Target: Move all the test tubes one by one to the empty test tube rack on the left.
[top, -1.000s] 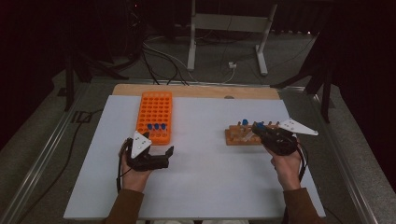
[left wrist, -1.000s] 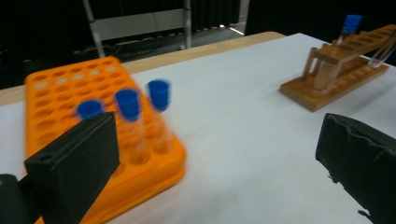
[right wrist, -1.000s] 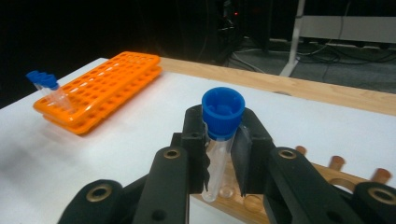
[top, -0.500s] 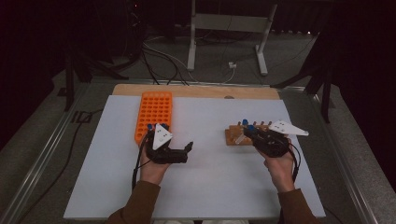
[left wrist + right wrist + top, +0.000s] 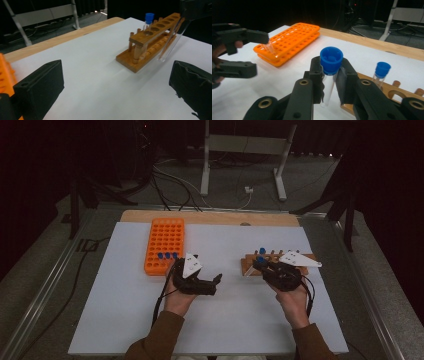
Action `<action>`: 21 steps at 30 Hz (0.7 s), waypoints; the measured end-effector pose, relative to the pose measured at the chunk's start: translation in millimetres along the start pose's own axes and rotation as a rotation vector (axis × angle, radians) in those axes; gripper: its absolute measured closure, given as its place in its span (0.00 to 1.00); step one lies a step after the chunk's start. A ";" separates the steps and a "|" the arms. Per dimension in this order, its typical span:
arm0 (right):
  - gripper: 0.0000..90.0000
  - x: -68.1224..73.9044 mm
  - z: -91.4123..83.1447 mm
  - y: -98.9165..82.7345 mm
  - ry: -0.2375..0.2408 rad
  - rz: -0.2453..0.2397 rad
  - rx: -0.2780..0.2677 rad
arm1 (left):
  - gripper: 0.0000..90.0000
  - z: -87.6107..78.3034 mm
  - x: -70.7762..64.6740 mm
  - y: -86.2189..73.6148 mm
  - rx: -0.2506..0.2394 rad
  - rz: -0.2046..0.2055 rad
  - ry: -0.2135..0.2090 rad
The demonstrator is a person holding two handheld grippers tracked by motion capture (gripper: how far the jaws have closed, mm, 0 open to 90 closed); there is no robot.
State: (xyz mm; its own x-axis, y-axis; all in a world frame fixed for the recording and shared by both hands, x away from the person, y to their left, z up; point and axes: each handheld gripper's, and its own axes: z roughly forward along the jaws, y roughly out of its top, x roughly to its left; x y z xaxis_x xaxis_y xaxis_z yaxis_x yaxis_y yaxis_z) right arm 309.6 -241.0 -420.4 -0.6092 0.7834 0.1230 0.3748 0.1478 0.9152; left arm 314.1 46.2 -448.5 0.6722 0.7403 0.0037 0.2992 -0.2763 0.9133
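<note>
Where clamped: tube (image 5: pixel 329 75) between hand-held gripper (image 5: pixel 331 82) jaws

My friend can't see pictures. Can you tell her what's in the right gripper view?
The right gripper's black jaws pinch a clear plastic tube with a blue cap. Behind it lie a white table, an orange plastic rack, and a wooden rack holding another blue-capped tube.

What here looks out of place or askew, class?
One blue-capped tube sits tilted between the right tool's pads, out of the wooden rack, while another stands upright in it. Nothing looks spilled or broken.
</note>
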 end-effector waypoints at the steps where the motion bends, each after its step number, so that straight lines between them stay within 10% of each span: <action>1: 0.85 0.7 0.6 -0.1 0.003 0.000 0.001 | 0.01 2.4 -2.1 0.9 0.002 0.003 -0.004; 14: 0.85 8.7 7.6 -1.8 0.072 0.005 0.023 | 0.11 33.8 -29.5 9.5 0.031 0.057 -0.071; 21: 0.85 13.8 10.7 -2.4 0.095 -0.005 0.033 | 0.45 37.8 -41.7 13.0 -0.003 0.101 -0.135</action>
State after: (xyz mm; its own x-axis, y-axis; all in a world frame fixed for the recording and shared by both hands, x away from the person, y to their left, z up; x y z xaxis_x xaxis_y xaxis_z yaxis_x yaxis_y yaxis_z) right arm 307.8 -224.1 -425.0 -0.6741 0.7221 0.1558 0.3933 0.1723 0.9031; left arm 315.5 -11.4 -452.1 0.7838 0.6196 0.0413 0.2235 -0.3435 0.9122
